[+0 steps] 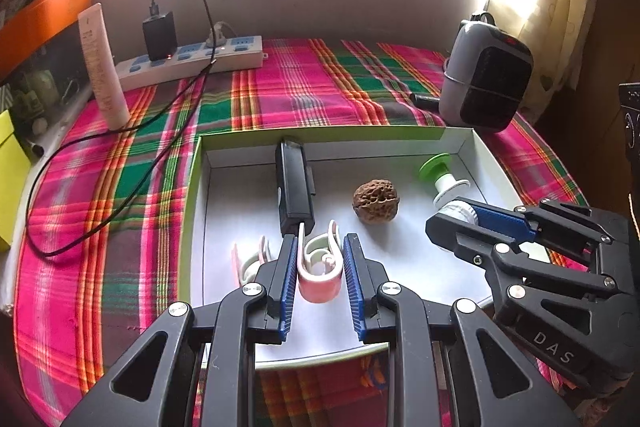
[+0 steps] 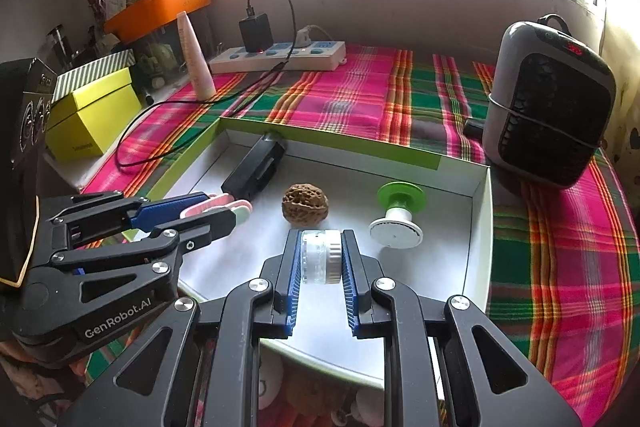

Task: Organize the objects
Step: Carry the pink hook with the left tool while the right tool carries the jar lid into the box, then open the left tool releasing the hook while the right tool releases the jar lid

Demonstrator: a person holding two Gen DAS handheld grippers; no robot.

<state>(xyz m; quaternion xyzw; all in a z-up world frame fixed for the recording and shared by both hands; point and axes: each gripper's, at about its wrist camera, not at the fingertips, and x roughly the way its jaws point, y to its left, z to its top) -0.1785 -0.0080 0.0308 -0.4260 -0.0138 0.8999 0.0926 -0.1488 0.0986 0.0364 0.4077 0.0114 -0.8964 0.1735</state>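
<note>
Left gripper [image 1: 320, 259]: I have it clamped on a pink-and-white clip [image 1: 320, 271], held over the near left part of the white tray [image 1: 486, 163].
Right gripper [image 2: 320, 259]: my fingers pinch a small clear jar with a white ribbed lid [image 2: 320, 258], held over the tray's near edge.
Counts in the tray: one walnut [image 1: 374, 201], one black device [image 1: 294, 187], one green-and-white spool [image 1: 440, 175], one more pink-and-white clip [image 1: 250, 261] lying loose to the left of the held one.
Tray: white inside, lime-green outside, lying on a pink-and-green plaid cloth [image 1: 120, 187].
Walnut: brown, wrinkled, near the tray's middle, apart from everything else.
Black device: long and slim, leaning on the tray's far wall, its near end just beyond my held clip.
Spool: lying on its side by the tray's right wall.
Beyond the tray: one white power strip [image 1: 192, 63] with a black charger [image 1: 160, 35], one pale tube [image 1: 102, 67] standing upright, one grey-and-black heater [image 1: 486, 79] to the right.
Left of the tray: a yellow box [image 2: 88, 123].
</note>
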